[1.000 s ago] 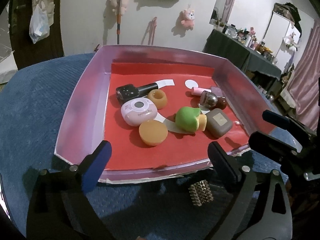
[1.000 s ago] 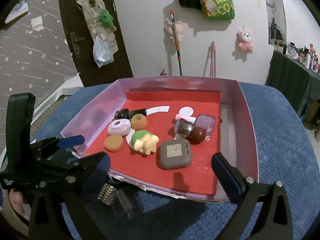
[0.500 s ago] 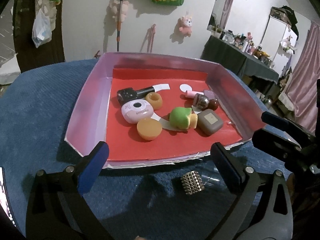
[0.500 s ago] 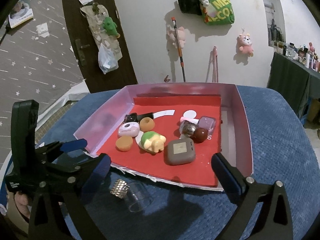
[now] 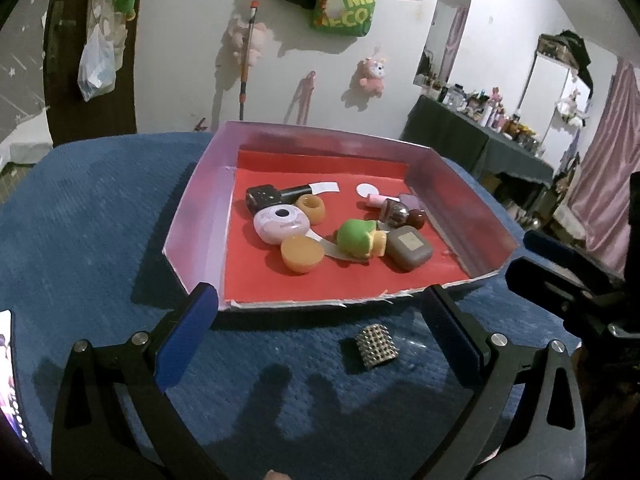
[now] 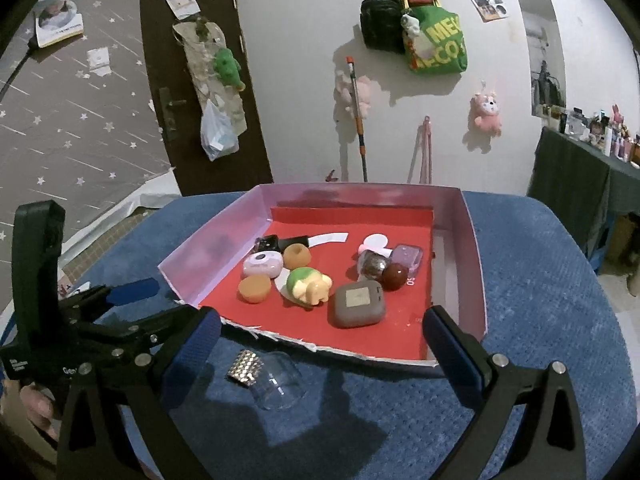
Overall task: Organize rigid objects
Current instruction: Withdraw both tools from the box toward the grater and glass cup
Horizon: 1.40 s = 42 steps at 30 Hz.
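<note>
Left gripper (image 5: 320, 332): jaws wide apart, empty, held over the blue cushion (image 5: 80, 240) short of the tray's torn near edge. Tray (image 5: 192, 232), lilac walls and red floor, holds, left to right: black bottle (image 5: 266, 197), lilac round case (image 5: 281, 223), orange disc (image 5: 302, 255), green-capped toy (image 5: 358, 238), grey case (image 5: 409, 248). Outside the tray, on the cushion just before its near edge, lies a clear bottle with studded silver cap (image 5: 376, 346). Right gripper (image 6: 320, 344): jaws wide apart, empty.
</note>
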Each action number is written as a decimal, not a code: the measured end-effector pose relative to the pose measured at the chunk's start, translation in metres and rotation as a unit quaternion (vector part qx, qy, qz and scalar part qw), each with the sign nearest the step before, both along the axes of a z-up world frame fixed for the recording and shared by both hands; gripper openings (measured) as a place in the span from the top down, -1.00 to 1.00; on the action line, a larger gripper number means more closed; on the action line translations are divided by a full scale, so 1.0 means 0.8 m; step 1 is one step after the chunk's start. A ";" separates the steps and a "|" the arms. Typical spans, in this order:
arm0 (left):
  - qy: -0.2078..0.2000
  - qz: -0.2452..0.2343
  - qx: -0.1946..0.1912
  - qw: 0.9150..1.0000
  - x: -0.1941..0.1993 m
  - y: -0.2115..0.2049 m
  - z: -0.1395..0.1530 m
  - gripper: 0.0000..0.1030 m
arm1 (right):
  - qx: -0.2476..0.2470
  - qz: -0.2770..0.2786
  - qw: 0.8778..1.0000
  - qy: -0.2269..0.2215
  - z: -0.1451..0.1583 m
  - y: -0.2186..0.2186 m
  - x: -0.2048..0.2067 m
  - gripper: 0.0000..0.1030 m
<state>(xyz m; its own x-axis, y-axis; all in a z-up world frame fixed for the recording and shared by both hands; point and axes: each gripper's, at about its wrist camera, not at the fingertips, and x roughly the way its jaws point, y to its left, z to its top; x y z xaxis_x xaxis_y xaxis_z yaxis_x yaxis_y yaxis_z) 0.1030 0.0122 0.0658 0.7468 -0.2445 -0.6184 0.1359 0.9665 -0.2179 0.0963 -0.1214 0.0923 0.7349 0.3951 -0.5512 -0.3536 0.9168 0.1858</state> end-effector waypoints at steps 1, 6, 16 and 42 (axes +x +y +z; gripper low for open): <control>-0.001 -0.002 -0.005 1.000 -0.002 0.001 0.000 -1.00 | 0.006 0.003 1.000 0.002 0.000 -0.001 -0.002 -1.00; -0.003 -0.015 -0.005 1.000 -0.010 0.000 -0.002 -1.00 | 0.005 0.011 1.000 -0.004 -0.001 0.001 -0.013 -1.00; 0.024 -0.012 0.006 1.000 -0.017 0.003 -0.019 -1.00 | -0.002 0.012 1.000 0.014 -0.015 0.002 -0.022 -1.00; 0.073 -0.040 0.050 0.995 0.001 -0.024 -0.053 -1.00 | -0.007 0.020 0.996 0.083 -0.060 0.009 -0.008 -0.64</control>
<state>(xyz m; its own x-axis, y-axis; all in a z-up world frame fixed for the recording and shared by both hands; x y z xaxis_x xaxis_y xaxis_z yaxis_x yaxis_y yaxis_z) 0.1041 -0.0072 0.0235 0.6273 -0.2308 -0.7438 0.1870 0.9718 -0.1438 0.0901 -0.1143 0.0441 0.6173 0.4131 -0.6696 -0.3545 0.9058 0.2320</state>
